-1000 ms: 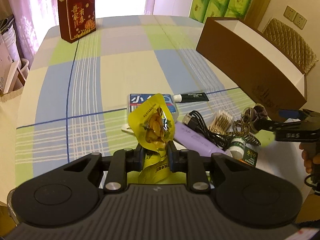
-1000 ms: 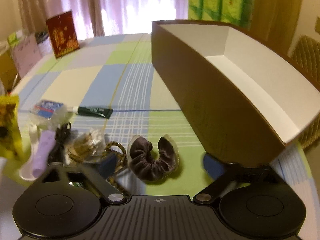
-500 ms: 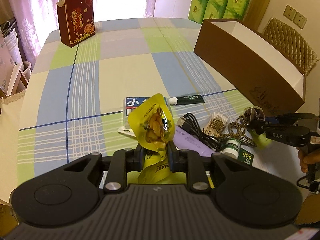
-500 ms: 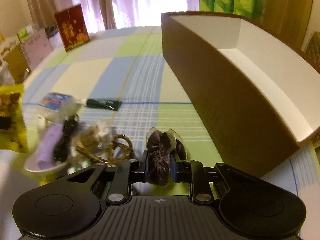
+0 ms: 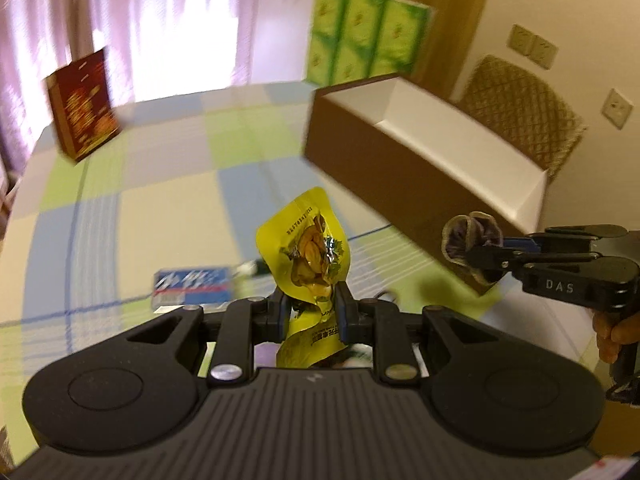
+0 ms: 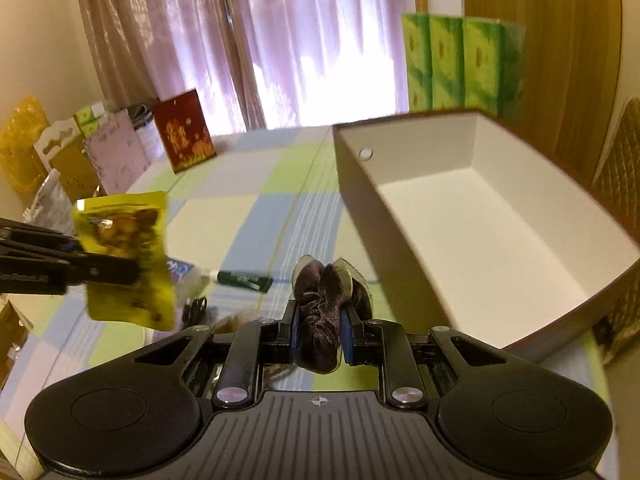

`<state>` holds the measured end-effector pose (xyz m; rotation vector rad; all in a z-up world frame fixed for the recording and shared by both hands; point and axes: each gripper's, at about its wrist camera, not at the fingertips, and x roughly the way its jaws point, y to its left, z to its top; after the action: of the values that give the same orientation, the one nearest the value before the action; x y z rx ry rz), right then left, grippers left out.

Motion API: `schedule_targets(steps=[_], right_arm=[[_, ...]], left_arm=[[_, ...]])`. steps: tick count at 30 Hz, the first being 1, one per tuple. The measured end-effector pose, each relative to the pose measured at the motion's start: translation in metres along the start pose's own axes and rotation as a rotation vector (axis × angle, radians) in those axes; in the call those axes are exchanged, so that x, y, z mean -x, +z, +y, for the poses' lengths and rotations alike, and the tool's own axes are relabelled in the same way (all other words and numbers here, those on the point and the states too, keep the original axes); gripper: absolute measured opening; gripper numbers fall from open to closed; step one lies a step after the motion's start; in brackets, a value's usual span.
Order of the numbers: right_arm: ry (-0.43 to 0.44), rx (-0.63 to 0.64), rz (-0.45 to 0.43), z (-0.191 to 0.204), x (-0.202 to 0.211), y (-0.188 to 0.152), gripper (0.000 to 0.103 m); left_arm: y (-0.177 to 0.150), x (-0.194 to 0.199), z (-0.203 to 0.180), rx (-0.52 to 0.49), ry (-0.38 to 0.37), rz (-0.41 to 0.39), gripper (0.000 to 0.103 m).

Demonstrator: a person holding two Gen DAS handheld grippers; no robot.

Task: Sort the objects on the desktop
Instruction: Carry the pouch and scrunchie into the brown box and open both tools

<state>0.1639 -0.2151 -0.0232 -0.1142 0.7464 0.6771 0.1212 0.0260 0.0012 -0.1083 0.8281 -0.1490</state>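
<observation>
My left gripper (image 5: 310,306) is shut on a yellow snack packet (image 5: 306,248) and holds it up above the table; the packet also shows in the right wrist view (image 6: 124,256). My right gripper (image 6: 320,332) is shut on a dark velvet scrunchie (image 6: 324,296), lifted off the table; it shows in the left wrist view (image 5: 472,240) too. The brown box with a white inside (image 6: 480,216) stands open just right of the scrunchie and ahead of the packet (image 5: 420,152).
A blue tissue pack (image 5: 192,286) and a dark green tube (image 6: 244,278) lie on the checked tablecloth (image 5: 160,208). A red gift bag (image 6: 182,134) stands at the far end. Green tissue packs (image 6: 460,64) stand behind the box.
Both grippers have risen from the table and tilted up. The right gripper closed on the scrunchie and lifted it towards the box. The left still holds the packet.
</observation>
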Motion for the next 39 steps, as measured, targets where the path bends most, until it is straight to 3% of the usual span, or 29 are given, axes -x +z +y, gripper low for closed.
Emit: schedule_targets(steps=[12, 20, 24, 31, 39], right_arm=[[-0.064, 0.021, -0.042, -0.080, 0.031, 0.031, 0.018], [-0.051, 0.092, 0.064, -0.143, 0.011, 0.051, 0.018], [0.002, 0.126, 0.166, -0.172, -0.006, 0.058, 0.018], [0.122, 0.096, 0.386, -0.209, -0.055, 0.065, 0.018], [0.147, 0.142, 0.585, -0.227, -0.094, 0.067, 0.018]], left_arm=[[0.050, -0.033, -0.092, -0.099, -0.128, -0.084, 0.018], [0.090, -0.082, -0.148, -0.108, -0.223, -0.066, 0.018], [0.103, -0.113, -0.167, -0.114, -0.250, 0.000, 0.018], [0.112, -0.173, -0.187, -0.119, -0.241, 0.185, 0.018], [0.107, -0.229, -0.201, -0.114, -0.190, 0.416, 0.018]])
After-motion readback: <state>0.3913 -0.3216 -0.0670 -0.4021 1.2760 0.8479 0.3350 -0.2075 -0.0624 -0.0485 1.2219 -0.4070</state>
